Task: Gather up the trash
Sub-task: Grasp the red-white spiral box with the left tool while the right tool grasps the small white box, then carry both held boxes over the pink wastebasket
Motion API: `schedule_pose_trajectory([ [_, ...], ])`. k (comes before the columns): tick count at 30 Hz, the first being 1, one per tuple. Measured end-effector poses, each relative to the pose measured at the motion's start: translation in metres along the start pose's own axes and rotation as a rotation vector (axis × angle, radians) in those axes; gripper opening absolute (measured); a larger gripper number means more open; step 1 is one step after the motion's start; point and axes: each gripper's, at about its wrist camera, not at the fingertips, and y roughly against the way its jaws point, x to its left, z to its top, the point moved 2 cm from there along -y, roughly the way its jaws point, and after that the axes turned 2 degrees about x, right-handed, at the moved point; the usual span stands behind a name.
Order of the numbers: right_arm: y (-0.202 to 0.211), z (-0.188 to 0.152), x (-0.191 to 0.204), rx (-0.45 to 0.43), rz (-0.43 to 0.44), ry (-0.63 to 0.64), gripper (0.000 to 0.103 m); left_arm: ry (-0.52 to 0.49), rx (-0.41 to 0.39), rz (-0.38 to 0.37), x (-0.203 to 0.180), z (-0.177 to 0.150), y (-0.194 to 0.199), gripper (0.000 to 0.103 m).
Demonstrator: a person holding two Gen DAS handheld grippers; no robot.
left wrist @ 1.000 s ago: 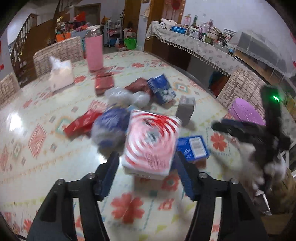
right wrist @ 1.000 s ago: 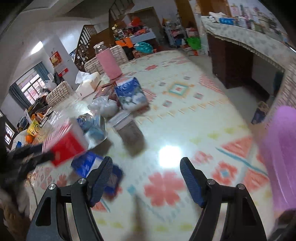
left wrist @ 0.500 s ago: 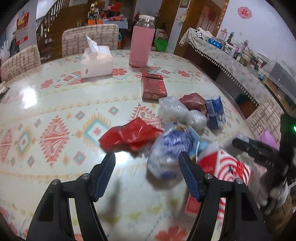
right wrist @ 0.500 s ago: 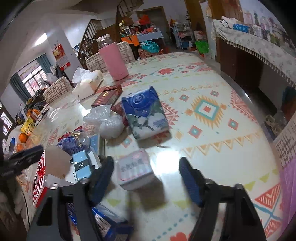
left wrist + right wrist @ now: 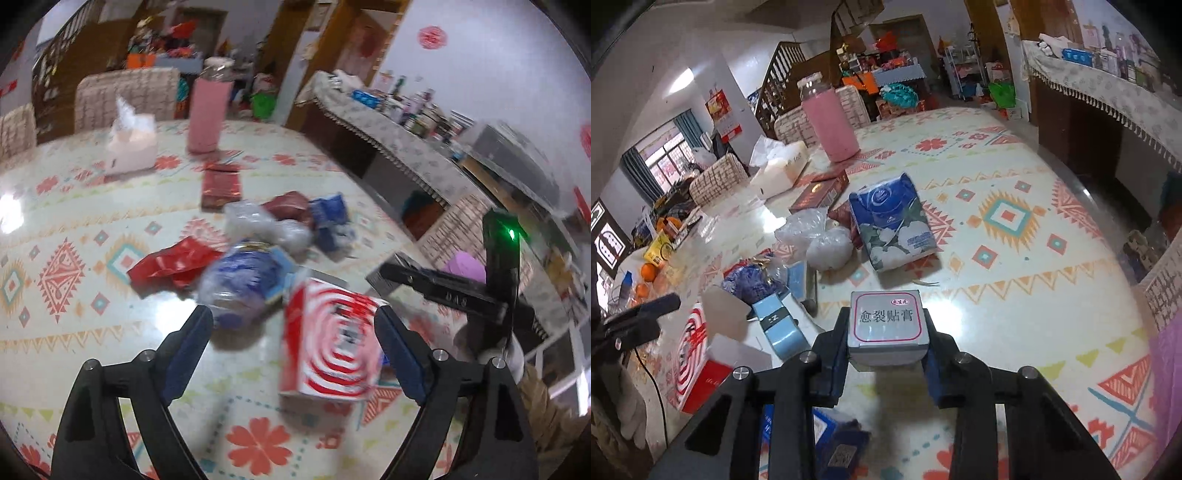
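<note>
Near edge: small box on table.
Behind it: tissue pack.
Far left: bottle, tissue box.

The patterned glossy counter mirrors light; the small grey cardboard box looks smooth; the crumpled clear plastic bag shines.

So the trash was all bunched up mid-worktop. A small grey box with a red-framed label sat pinched in the right gripper. A red-and-white swirl box stood tilted, flaps open. Behind it lay a crumpled blue-print bag, a red wrapper, clear plastic bags, a blue tissue pack lying flat, and a light blue box.
</note>
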Motion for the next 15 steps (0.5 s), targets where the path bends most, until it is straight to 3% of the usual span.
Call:
schedule_pose_trajectory([
  [4, 0.025, -0.006, -0.006, -0.034, 0.006, -0.022, 0.037, -0.099, 0.000, 0.064, -0.026, -0.012, -0.008, 0.093],
  [8, 0.051, -0.020, -0.016, -0.055, -0.002, -0.038, 0.037, -0.196, 0.022, 0.190, -0.043, -0.029, -0.028, 0.093],
  [12, 0.075, -0.035, -0.030, -0.076, -0.017, -0.060, 0.037, -0.215, 0.018, 0.284, -0.048, -0.035, -0.037, 0.093],
  [13, 0.080, -0.038, -0.033, -0.080, -0.019, -0.069, 0.037, -0.205, 0.024, 0.314, -0.049, -0.034, -0.039, 0.090],
  [14, 0.087, -0.042, -0.038, -0.087, -0.021, -0.080, 0.037, -0.189, 0.029, 0.338, -0.050, -0.034, -0.039, 0.067],
  [15, 0.092, -0.045, -0.041, -0.092, -0.024, -0.087, 0.037, -0.178, 0.040, 0.329, -0.050, -0.034, -0.038, 0.059],
])
